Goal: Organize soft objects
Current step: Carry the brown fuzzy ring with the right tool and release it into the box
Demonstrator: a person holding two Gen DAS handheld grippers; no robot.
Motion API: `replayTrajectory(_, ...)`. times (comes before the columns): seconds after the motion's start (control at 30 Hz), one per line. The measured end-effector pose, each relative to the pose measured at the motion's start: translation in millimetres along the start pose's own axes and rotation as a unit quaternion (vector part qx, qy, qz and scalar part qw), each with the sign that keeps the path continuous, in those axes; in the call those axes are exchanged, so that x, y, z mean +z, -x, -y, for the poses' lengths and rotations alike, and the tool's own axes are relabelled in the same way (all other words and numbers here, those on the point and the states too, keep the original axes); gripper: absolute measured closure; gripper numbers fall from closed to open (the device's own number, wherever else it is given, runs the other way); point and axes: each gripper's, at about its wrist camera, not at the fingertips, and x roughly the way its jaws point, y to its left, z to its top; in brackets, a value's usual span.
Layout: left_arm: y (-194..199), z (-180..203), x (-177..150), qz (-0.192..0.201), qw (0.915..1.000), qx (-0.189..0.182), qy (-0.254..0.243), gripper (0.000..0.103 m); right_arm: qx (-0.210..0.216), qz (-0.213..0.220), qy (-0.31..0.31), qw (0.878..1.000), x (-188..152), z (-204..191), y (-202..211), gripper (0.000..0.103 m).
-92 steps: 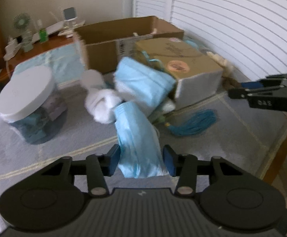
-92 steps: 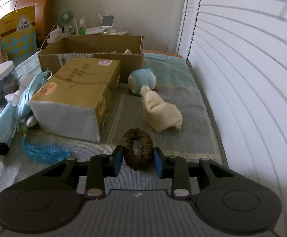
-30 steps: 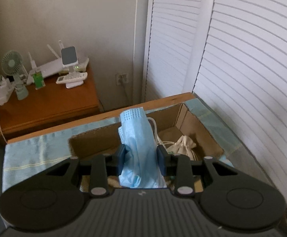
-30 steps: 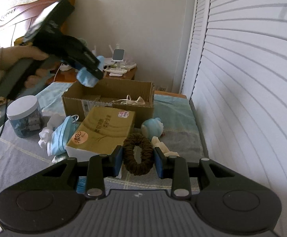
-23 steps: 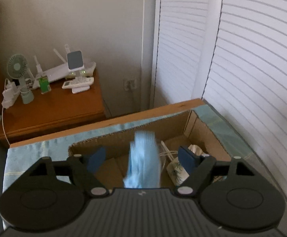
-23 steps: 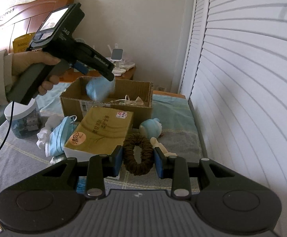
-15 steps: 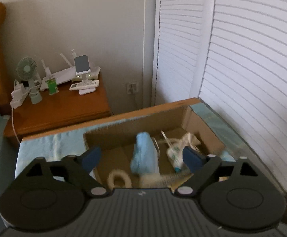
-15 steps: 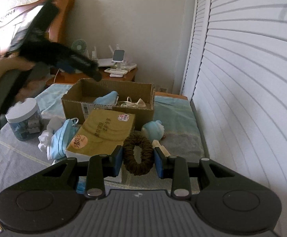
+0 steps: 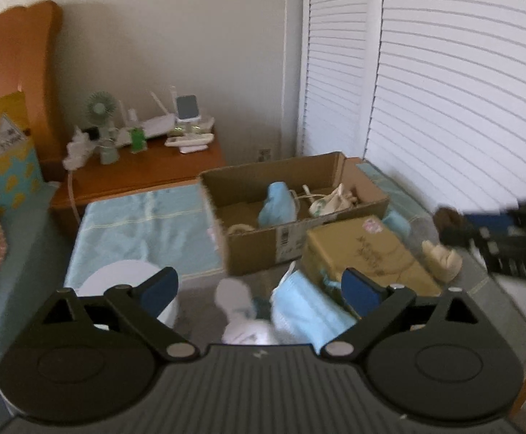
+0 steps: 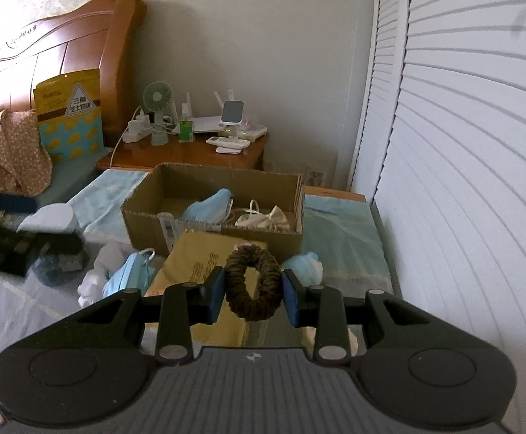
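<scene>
An open cardboard box [image 9: 255, 244] [image 10: 147, 217] stands on the bed. A blue face mask [image 9: 276, 205] [image 10: 208, 205] and a cream pouch [image 9: 330, 200] [image 10: 266, 221] lie inside it. My left gripper [image 9: 259, 289] is open and empty, held above and in front of the box, over another blue mask [image 9: 308, 311] and white fluff [image 9: 236, 300]. My right gripper [image 10: 252, 291] is shut on a dark brown scrunchie [image 10: 252, 282], held above a tan tissue pack [image 10: 198, 271] [image 9: 368, 253].
A white-lidded jar [image 9: 118, 278] [image 10: 51, 222] stands at the left. A blue plush [image 10: 304, 262] and a cream cloth [image 9: 440, 256] lie right of the tissue pack. A wooden nightstand [image 10: 187, 153] with a fan stands behind; white shutters [image 10: 462, 144] at right.
My left gripper opened and dropped the blue mask into the box, then pulled back and away. My right gripper has kept hold of the scrunchie and moved closer toward the box.
</scene>
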Motion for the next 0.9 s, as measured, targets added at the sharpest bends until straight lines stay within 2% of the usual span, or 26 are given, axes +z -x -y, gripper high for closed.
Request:
replayTrajectory(0.13,14,0,-10,0.016,0.9997,0.016,-0.011,0.006,0.002,-0.002,0.009,1.0,18,-1,-18,0.065)
replayTrajectory(0.3,23,-1,-20,0.023,0.9995,0.018,-0.015,0.005,0.015,-0.007,0.026,1.0,46,-8,-47,0.065)
replayTrajectory(0.6,27,-16,-37,0.016,0.9986,0.045,0.019,0.005,0.07,-0.02,0.069,0.995,94,-43,-107,0.065)
replayTrajectory(0.9,30,-27,-50,-0.004,0.9961,0.075,0.046,0.005,0.114,-0.038,0.09,0.989,121,-76,-163,0.064)
